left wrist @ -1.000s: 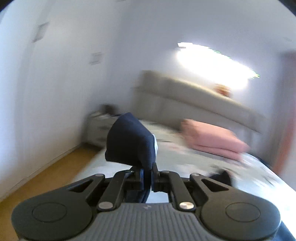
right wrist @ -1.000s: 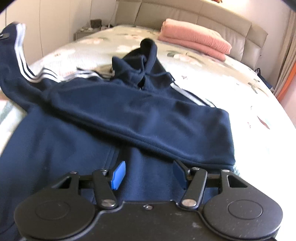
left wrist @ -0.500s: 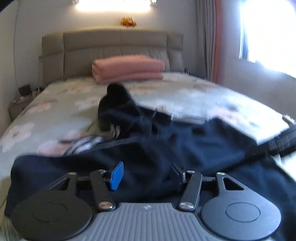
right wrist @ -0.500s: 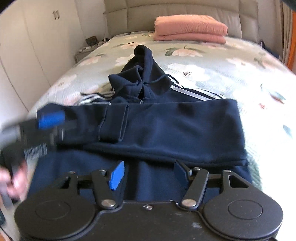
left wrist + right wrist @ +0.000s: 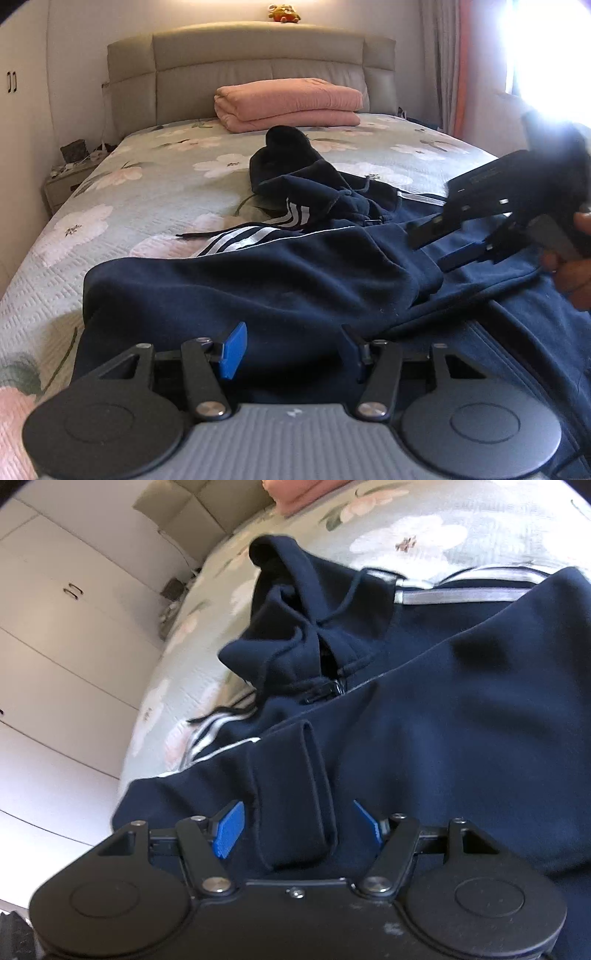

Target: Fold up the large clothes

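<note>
Navy hoodie (image 5: pixel 295 280) on bed (image 5: pixel 129 206): soft, floppy; take cuff (image 5: pixel 295 801); left gripper (image 5: pixel 291 349), right gripper (image 5: pixel 299 825) both spread

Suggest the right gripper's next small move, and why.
Probably close on the sleeve cuff: the right gripper is open with the cuff lying between its fingers. The left gripper is open too, holding nothing, over the hoodie.

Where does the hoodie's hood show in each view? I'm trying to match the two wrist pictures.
Left wrist: the hood lies upper centre, below the pink blanket.
Right wrist: the hood sits upper centre, tilted, left of the silver stripe.
Shared landmark: the white sleeve stripes, left of the hoodie's body.
</note>
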Action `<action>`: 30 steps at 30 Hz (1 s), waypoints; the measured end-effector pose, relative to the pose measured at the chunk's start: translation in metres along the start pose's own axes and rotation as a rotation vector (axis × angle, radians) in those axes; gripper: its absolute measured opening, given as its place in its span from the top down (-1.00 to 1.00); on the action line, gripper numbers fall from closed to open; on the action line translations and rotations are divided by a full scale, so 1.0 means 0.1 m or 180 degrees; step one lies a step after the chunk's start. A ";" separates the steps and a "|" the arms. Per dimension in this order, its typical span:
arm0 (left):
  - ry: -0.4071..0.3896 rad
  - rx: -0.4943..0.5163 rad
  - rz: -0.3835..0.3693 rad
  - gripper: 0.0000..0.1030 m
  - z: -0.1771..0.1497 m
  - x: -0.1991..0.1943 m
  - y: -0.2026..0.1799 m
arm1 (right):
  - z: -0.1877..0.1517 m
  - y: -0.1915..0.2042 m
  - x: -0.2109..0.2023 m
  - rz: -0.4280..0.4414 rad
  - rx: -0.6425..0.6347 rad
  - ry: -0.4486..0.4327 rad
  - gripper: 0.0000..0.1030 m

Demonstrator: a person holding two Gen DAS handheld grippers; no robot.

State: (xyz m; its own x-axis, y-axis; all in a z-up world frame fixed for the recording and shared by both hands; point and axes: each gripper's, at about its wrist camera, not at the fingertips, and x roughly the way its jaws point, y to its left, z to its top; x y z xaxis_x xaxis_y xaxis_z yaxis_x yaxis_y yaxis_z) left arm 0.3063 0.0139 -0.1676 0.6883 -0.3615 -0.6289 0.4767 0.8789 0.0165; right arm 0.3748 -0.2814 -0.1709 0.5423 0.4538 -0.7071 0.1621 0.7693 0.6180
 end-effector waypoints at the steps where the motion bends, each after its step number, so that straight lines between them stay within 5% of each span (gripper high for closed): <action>1: -0.0002 0.0021 0.0000 -0.10 0.00 0.01 -0.01 | -0.01 0.01 0.06 0.0076 0.0003 0.0054 -0.53; 2: 0.0002 0.0033 -0.0005 -0.10 -0.01 0.01 -0.02 | -0.04 0.03 0.09 0.0162 -0.0027 0.0094 -0.53; 3: 0.0006 0.0037 -0.0006 -0.10 -0.01 0.02 -0.02 | -0.07 0.06 0.10 0.0195 -0.0100 0.0094 -0.25; 4: 0.0008 0.0038 0.0000 -0.10 -0.01 0.03 -0.03 | -0.12 0.15 0.09 0.0130 -0.0266 -0.0002 0.58; 5: 0.0009 0.0035 0.0008 -0.10 -0.01 0.03 -0.03 | -0.17 0.26 0.06 -0.0031 -0.0488 -0.0122 0.91; 13: -0.0192 0.0090 0.0000 -0.03 0.21 -0.05 -0.11 | -0.21 0.71 -0.70 -0.0657 -0.1325 -0.1136 0.92; 21: -0.0243 0.0278 -0.0200 -0.07 0.38 0.02 -0.36 | -0.05 0.32 -1.47 -0.1346 -0.1329 -0.1748 0.92; 24: -0.0165 0.0475 -0.0187 -0.07 0.35 0.18 -0.53 | 0.00 -0.14 -1.52 -0.1622 -0.1084 -0.1693 0.92; 28: 0.0208 0.0610 0.0041 -0.05 0.22 0.56 -0.64 | 0.02 -0.86 -1.04 -0.1937 -0.0642 -0.0841 0.90; 30: 0.0272 0.0533 -0.0013 -0.04 0.16 0.63 -0.59 | -0.07 -1.04 -0.88 -0.1976 -0.0716 -0.0778 0.85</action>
State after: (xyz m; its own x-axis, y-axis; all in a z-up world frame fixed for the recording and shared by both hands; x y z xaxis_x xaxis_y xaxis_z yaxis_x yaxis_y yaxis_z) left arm 0.3302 -0.0655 -0.1959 0.6407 -0.3309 -0.6929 0.5686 0.8109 0.1386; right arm 0.3039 -0.3979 -0.1750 0.5788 -0.1930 -0.7923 0.3415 0.9397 0.0206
